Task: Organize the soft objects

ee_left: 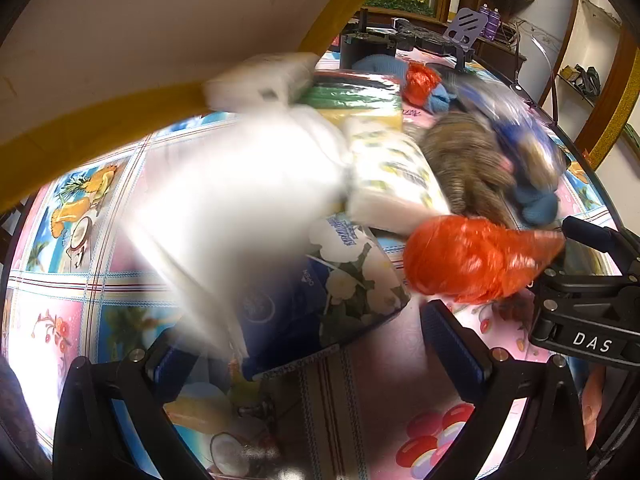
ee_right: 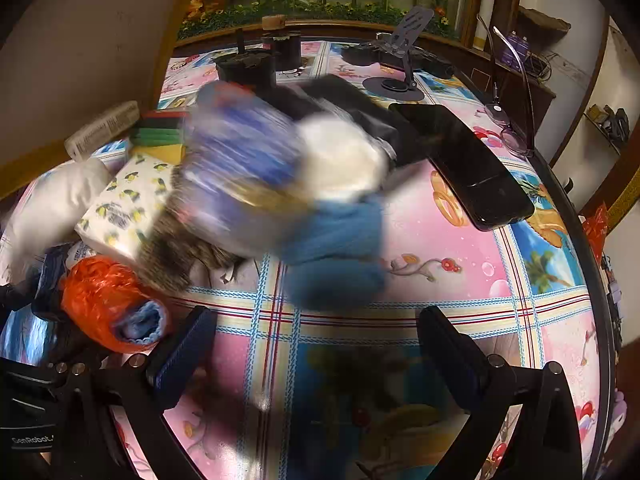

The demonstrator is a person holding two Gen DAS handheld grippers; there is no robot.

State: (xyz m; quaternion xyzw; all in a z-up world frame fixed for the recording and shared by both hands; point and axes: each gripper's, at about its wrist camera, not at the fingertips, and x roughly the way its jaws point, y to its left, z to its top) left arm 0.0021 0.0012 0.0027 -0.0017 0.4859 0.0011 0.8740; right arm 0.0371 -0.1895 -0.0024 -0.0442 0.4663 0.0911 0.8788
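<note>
Right, both claws spread wide, nothing pinched: left gripper [ee_left: 316, 344] over the blue floral tissue pack [ee_left: 340, 284], right gripper [ee_right: 316, 344] short of the blue cloth [ee_right: 336, 240]. Centre each before closing; pile's blurred.

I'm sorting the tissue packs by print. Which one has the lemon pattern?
The white lemon-print pack lying between the white pillow and the brown furry item; the other pack is dark blue with white flowers.
</note>
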